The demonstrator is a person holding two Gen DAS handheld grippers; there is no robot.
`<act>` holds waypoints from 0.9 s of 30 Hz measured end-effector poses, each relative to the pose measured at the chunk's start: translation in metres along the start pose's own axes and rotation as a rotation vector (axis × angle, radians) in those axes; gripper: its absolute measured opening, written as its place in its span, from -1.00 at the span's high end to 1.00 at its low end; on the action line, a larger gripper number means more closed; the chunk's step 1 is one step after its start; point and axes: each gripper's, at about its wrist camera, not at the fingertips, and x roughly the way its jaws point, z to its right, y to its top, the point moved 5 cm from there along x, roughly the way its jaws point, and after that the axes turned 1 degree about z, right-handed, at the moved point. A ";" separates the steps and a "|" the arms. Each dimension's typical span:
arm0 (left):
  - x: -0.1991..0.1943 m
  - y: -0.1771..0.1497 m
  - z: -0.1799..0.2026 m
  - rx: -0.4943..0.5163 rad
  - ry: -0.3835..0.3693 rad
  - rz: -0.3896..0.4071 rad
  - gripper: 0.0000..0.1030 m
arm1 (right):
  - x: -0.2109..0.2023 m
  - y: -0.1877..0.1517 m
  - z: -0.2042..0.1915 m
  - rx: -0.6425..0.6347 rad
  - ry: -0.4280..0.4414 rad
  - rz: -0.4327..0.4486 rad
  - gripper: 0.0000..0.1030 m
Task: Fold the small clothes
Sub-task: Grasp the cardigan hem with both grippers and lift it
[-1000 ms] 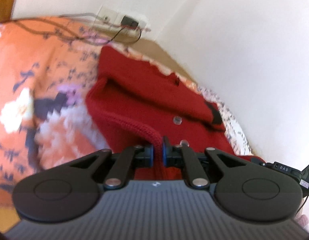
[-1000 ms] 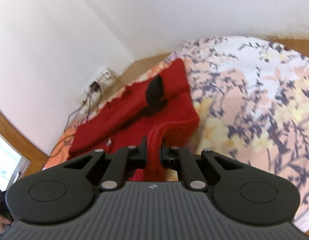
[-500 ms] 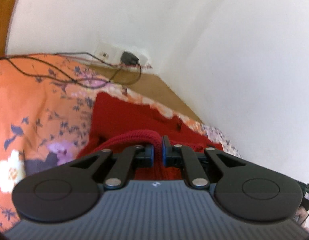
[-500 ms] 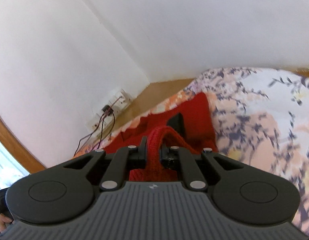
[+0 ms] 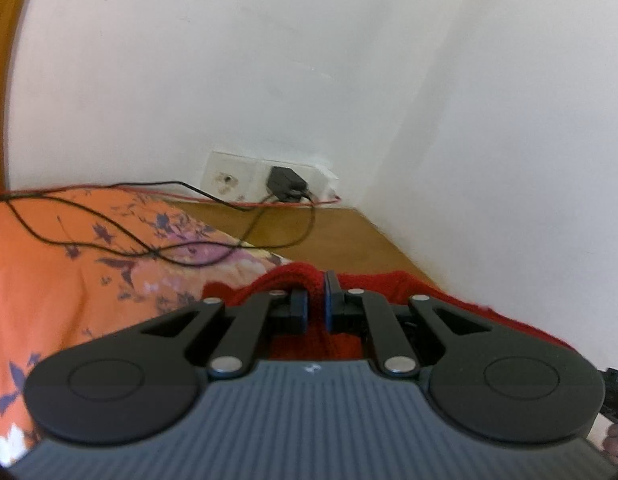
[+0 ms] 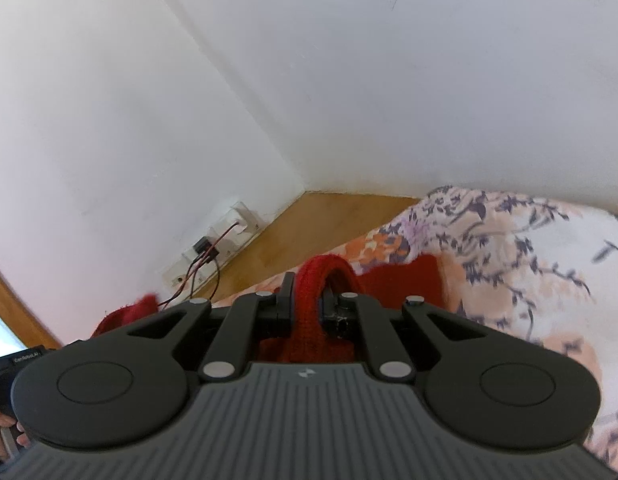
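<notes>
Floral bedspread (image 5: 61,264), red cardigan (image 5: 389,284) mostly hidden.

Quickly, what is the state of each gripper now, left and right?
Left gripper: closed on a fold of the red knitted garment.
Right gripper: closed on a thick roll of the same garment.

bright, even daylight – soft blur, fisheye bending at the edges

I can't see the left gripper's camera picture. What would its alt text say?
The black two-finger left gripper pinches a fold of red knitted garment over an orange floral bedspread. Behind, black cables trail to a white wall socket beside a wooden ledge.
</notes>
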 end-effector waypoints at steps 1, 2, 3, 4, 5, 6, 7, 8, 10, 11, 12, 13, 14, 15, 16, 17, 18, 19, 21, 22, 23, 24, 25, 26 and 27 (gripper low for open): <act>0.008 0.001 -0.001 0.001 0.017 -0.001 0.82 | 0.008 0.003 0.003 0.000 -0.004 -0.002 0.82; 0.015 0.001 -0.002 0.001 0.028 -0.005 0.82 | 0.018 0.005 0.005 0.001 -0.009 -0.010 0.82; 0.023 0.001 -0.002 -0.005 0.034 -0.014 0.82 | 0.028 0.006 0.007 -0.002 -0.013 -0.021 0.82; 0.032 0.000 -0.003 -0.009 0.045 -0.027 0.82 | 0.037 0.006 0.010 -0.009 -0.022 -0.030 0.82; 0.040 -0.002 -0.003 -0.001 0.060 -0.033 0.82 | 0.048 0.006 0.012 -0.026 -0.042 -0.036 0.82; 0.047 -0.003 -0.004 0.014 0.077 -0.040 0.82 | 0.056 0.005 0.013 -0.040 -0.061 -0.041 0.82; 0.056 -0.005 -0.005 0.029 0.095 -0.052 0.82 | 0.065 0.005 0.016 -0.049 -0.078 -0.049 0.82; 0.064 -0.007 -0.007 0.038 0.102 -0.063 0.82 | 0.074 0.004 0.019 -0.049 -0.095 -0.057 0.82; 0.080 -0.010 -0.011 0.056 0.111 -0.087 0.82 | 0.088 0.002 0.024 -0.051 -0.121 -0.072 0.82; 0.087 -0.012 -0.014 0.061 0.117 -0.097 0.82 | 0.095 0.000 0.028 -0.057 -0.141 -0.079 0.82; 0.095 -0.013 -0.017 0.062 0.121 -0.111 0.82 | 0.101 -0.001 0.030 -0.061 -0.158 -0.085 0.82; 0.103 -0.015 -0.021 0.059 0.123 -0.129 0.82 | 0.107 -0.003 0.032 -0.061 -0.177 -0.093 0.82; 0.109 -0.016 -0.025 0.058 0.123 -0.143 0.82 | 0.114 -0.005 0.035 -0.055 -0.198 -0.102 0.82; 0.115 -0.017 -0.027 0.062 0.121 -0.158 0.82 | 0.120 -0.007 0.037 -0.046 -0.216 -0.112 0.81; 0.122 -0.018 -0.031 0.071 0.123 -0.172 0.82 | 0.125 -0.009 0.040 -0.036 -0.231 -0.123 0.81; 0.126 -0.020 -0.032 0.083 0.122 -0.183 0.81 | 0.130 -0.012 0.044 -0.020 -0.251 -0.137 0.81; 0.131 -0.022 -0.034 0.096 0.119 -0.198 0.81 | 0.134 -0.015 0.046 -0.006 -0.262 -0.144 0.79; 0.136 -0.024 -0.036 0.104 0.118 -0.211 0.81 | 0.137 -0.017 0.049 0.006 -0.271 -0.152 0.78; 0.142 -0.027 -0.039 0.110 0.118 -0.229 0.78 | 0.139 -0.021 0.051 0.024 -0.280 -0.145 0.77; 0.144 -0.028 -0.042 0.104 0.117 -0.234 0.77 | 0.140 -0.021 0.052 0.028 -0.282 -0.144 0.75; 0.145 -0.028 -0.043 0.096 0.113 -0.238 0.77 | 0.140 -0.021 0.051 0.031 -0.283 -0.146 0.73; 0.145 -0.028 -0.045 0.086 0.105 -0.244 0.76 | 0.139 -0.020 0.051 0.034 -0.278 -0.148 0.61; 0.145 -0.027 -0.046 0.075 0.095 -0.249 0.74 | 0.138 -0.019 0.050 0.040 -0.272 -0.150 0.54; 0.145 -0.026 -0.047 0.062 0.079 -0.255 0.63 | 0.136 -0.018 0.049 0.050 -0.266 -0.152 0.47; 0.143 -0.024 -0.048 0.045 0.062 -0.260 0.57 | 0.134 -0.017 0.048 0.058 -0.259 -0.153 0.31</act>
